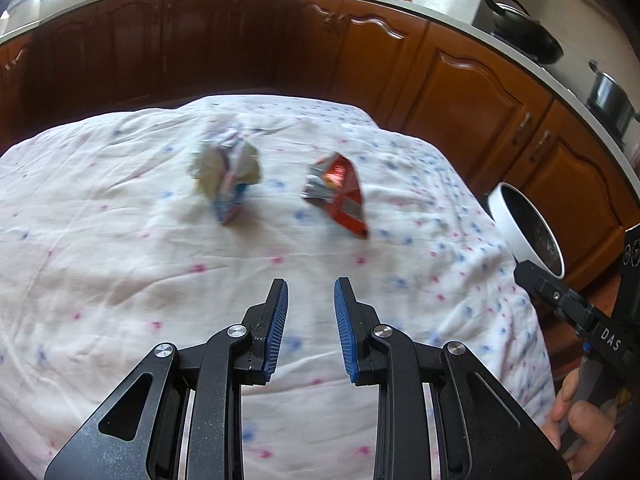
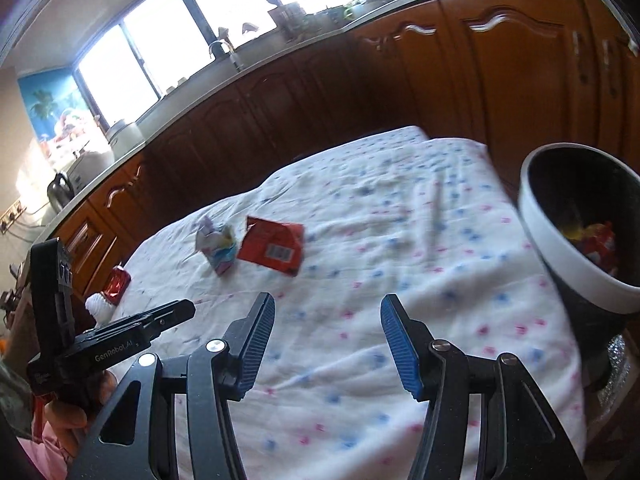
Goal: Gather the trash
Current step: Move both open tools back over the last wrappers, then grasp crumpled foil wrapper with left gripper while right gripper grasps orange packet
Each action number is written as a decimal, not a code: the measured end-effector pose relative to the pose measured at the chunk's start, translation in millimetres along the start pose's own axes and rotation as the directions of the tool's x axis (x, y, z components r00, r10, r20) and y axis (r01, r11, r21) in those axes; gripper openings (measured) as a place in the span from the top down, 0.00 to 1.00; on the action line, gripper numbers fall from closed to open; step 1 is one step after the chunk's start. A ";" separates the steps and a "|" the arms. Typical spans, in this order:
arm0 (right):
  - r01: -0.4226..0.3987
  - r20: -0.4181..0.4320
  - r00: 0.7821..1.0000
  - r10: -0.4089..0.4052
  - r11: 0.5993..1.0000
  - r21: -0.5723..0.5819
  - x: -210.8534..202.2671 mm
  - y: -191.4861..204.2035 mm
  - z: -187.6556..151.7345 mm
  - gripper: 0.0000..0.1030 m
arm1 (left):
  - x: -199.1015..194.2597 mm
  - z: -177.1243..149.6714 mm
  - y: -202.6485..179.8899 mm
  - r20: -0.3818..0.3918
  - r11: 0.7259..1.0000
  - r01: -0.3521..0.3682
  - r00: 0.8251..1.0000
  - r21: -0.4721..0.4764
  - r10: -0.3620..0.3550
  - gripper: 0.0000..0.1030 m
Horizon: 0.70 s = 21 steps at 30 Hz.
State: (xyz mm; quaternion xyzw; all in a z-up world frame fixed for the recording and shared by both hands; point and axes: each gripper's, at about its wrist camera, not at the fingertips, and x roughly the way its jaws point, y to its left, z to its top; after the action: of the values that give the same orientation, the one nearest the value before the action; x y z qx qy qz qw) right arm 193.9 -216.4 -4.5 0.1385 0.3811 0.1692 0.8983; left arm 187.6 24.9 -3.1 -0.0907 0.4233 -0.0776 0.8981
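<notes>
The left gripper (image 1: 311,284) hangs above the near part of the table with its blue-padded fingers (image 1: 276,328) apart and nothing between them. The right gripper (image 2: 328,304) is spread wider, also empty, over the same cloth. Each tool shows at the edge of the other's view, held in a hand (image 1: 576,424).

Beyond the fingertips, on the white tablecloth (image 1: 100,220) dotted with pink and blue, lie two pieces of trash side by side, near each other but apart. The crumpled pastel wrapper (image 1: 228,172) sits to the left; the red snack packet (image 1: 338,196) lies to its right, barcode side up in the right wrist view (image 2: 272,246).

Off the table's right edge stands a bin (image 2: 560,240) with a white rim and dark inside, and red and yellow scraps show in it (image 2: 592,240). Behind everything runs a row of brown wooden cabinets (image 1: 460,80) under a pale countertop.
</notes>
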 end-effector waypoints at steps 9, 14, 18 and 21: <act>-0.049 -0.033 0.998 0.048 0.998 -0.034 34.7 33.5 9.9 0.44 | -2.3 3.1 34.5 0.001 0.998 -0.039 0.999 -0.049 0.039 0.76; -0.063 -0.033 0.998 0.061 0.997 -0.048 55.0 50.4 23.7 0.35 | -0.8 14.7 51.9 0.014 0.995 -0.074 0.997 -0.071 0.076 0.64; -0.074 -0.046 0.996 0.072 0.997 -0.039 78.0 55.7 36.4 0.34 | 8.0 30.6 63.7 0.017 0.992 -0.092 0.995 -0.082 0.094 0.52; -0.069 -0.060 0.996 0.067 0.997 -0.033 92.9 57.3 42.5 0.34 | 17.3 45.1 69.8 0.013 0.992 -0.081 0.997 -0.093 0.082 0.47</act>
State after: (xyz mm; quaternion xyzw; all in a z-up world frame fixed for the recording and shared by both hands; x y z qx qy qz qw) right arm 274.2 -131.6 -13.6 0.1304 0.3994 0.2106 0.8827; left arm 237.8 93.3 -3.7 -0.1156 0.4222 -0.0204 0.8989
